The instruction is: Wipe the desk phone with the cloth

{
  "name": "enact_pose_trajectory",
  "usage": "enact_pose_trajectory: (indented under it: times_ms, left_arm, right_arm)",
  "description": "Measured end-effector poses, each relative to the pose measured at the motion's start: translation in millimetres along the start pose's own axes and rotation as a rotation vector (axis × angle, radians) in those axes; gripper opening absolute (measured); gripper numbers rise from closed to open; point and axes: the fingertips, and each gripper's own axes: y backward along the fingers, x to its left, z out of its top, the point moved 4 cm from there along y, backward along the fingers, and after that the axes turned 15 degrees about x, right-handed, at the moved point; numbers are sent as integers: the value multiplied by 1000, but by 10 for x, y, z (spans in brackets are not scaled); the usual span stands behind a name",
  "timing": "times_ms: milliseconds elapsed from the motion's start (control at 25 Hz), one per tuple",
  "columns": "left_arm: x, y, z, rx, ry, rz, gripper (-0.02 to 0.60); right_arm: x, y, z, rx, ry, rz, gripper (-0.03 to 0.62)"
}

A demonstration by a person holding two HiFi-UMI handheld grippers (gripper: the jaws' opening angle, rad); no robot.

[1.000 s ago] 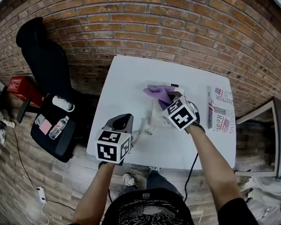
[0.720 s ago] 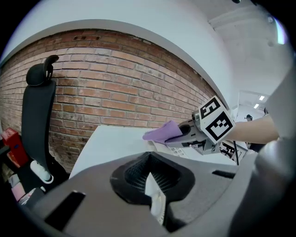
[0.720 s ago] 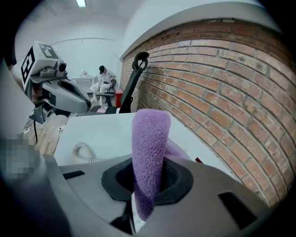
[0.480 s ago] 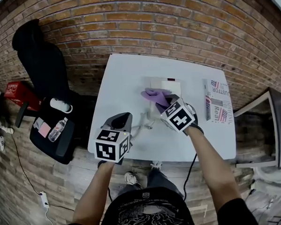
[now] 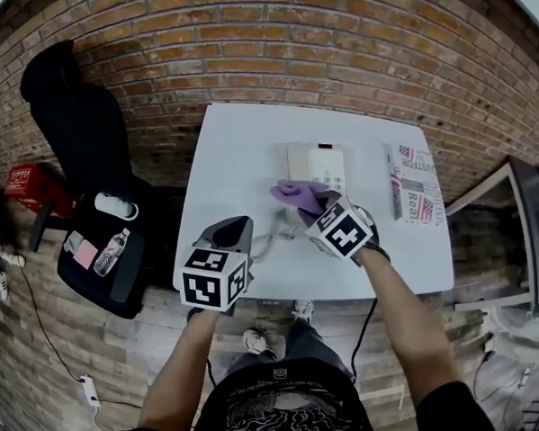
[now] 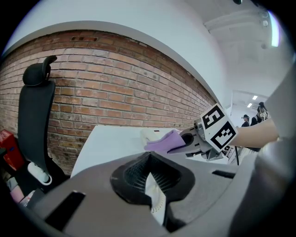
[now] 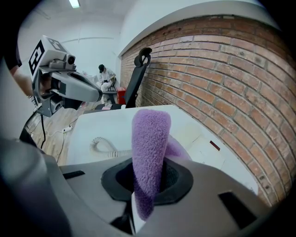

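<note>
Over the white table (image 5: pixel 222 163), right tongs (image 5: pixel 315 206) clamp the purple cloth (image 5: pixel 291 194) by the desk phone (image 5: pixel 319 165); left tongs (image 5: pixel 237 228) closed, empty.

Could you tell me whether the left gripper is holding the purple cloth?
No, the purple cloth is clamped between the jaws of the right gripper, while the left gripper has its jaws together on nothing.
</note>
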Motion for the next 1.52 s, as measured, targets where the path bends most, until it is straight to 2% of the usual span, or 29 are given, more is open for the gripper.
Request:
enact_pose_trajectory:
  times_ms: [480,680,880,1280,1520]
  left_arm:
    - [-25,-22,-32,6,-16,-36,2]
    - [-14,-84,60,5,-17,-40,2]
    - [1,-216,218,-3,-10,-39,2]
    - [-14,-611,638,-8,11,-17,2]
    - [34,-833,795,8,37,18,2]
  right_arm:
    - [320,-65,-194,56,18,94,43]
    - [252,40,-192,47,38,101,44]
    - [-60,284,-105,8,51,79,44]
    - [-965,595,260,-92,61,45,44]
    - [-1422,527,531,-137,88,82,44]
